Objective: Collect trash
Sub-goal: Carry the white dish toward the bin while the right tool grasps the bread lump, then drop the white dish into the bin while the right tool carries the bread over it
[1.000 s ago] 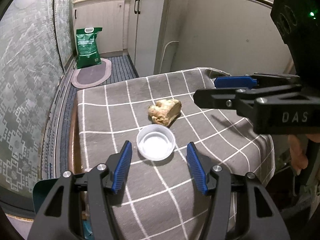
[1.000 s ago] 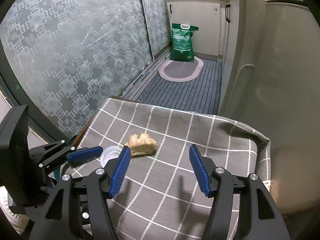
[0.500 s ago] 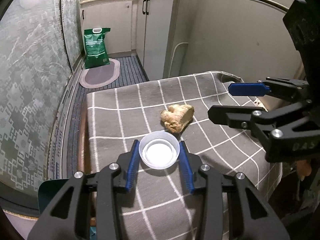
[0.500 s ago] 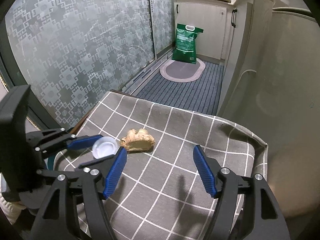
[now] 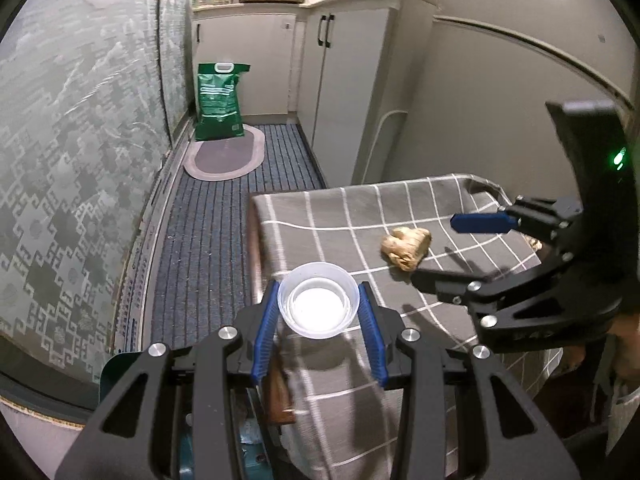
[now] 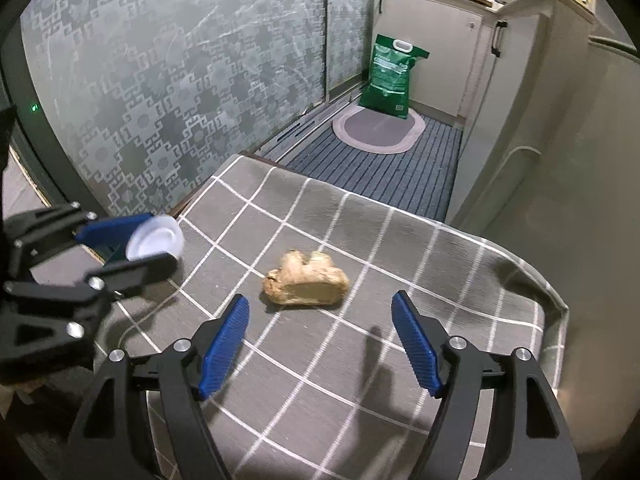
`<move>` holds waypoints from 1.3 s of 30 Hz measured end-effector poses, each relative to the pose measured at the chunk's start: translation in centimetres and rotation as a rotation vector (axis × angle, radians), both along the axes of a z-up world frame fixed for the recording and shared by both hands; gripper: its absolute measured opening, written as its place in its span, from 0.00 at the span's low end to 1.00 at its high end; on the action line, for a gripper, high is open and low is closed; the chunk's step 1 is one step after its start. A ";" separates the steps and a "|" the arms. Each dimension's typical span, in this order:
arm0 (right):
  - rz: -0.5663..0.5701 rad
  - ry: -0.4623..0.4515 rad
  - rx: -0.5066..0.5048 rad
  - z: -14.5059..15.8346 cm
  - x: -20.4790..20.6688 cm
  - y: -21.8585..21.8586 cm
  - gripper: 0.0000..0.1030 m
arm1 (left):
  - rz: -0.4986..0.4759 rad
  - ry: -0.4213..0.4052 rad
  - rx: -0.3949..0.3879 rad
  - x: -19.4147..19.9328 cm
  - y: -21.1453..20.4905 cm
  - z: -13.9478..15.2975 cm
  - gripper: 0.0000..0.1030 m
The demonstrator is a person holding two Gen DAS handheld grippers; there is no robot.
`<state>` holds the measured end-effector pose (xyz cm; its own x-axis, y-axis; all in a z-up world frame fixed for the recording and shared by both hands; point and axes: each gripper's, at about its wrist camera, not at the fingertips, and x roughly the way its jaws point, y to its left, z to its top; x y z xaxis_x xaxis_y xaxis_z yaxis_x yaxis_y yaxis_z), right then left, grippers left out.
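Note:
My left gripper (image 5: 318,312) is shut on a small clear plastic cup (image 5: 318,300), holding it lifted near the left edge of the table with the grey checked cloth (image 5: 360,216). In the right wrist view that cup (image 6: 154,238) sits between the left gripper's blue pads (image 6: 108,228), tilted. A tan lump of ginger (image 6: 306,280) lies in the middle of the cloth. My right gripper (image 6: 320,340) hovers just in front of it, its jaws opening, with nothing between them. The left wrist view shows the ginger (image 5: 406,248) with the right gripper (image 5: 444,252) beside it.
A patterned frosted glass door (image 6: 180,80) runs along the left. Beyond the table lie a striped floor mat (image 5: 224,220), an oval rug (image 5: 226,156) and a green bag (image 5: 220,100). White cabinets (image 5: 340,80) stand at the back. A teal bin (image 5: 120,368) edge shows below left.
The left gripper closed on the cup and lifted it toward the table's left edge. The right gripper widened its jaws and came closer to the ginger.

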<state>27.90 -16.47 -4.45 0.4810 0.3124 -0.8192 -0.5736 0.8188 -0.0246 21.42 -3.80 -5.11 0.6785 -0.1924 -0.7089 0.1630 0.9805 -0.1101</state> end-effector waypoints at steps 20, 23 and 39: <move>-0.036 0.057 0.008 -1.2 1.7 2.3 0.48 | 0.085 0.001 0.004 -2.3 6.9 0.7 0.41; -0.034 0.054 0.030 -0.8 1.5 2.8 0.47 | 0.102 0.005 0.000 -2.7 8.0 0.6 0.41; 0.103 0.013 0.149 3.5 -1.0 9.7 0.47 | 0.141 0.100 0.053 -4.5 12.0 -3.0 0.41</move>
<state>26.88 -6.76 -0.91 0.4299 0.4780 -0.7660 -0.6540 0.7497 0.1008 16.90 8.15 -8.06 0.6218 -0.0610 -0.7808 0.0147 0.9977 -0.0663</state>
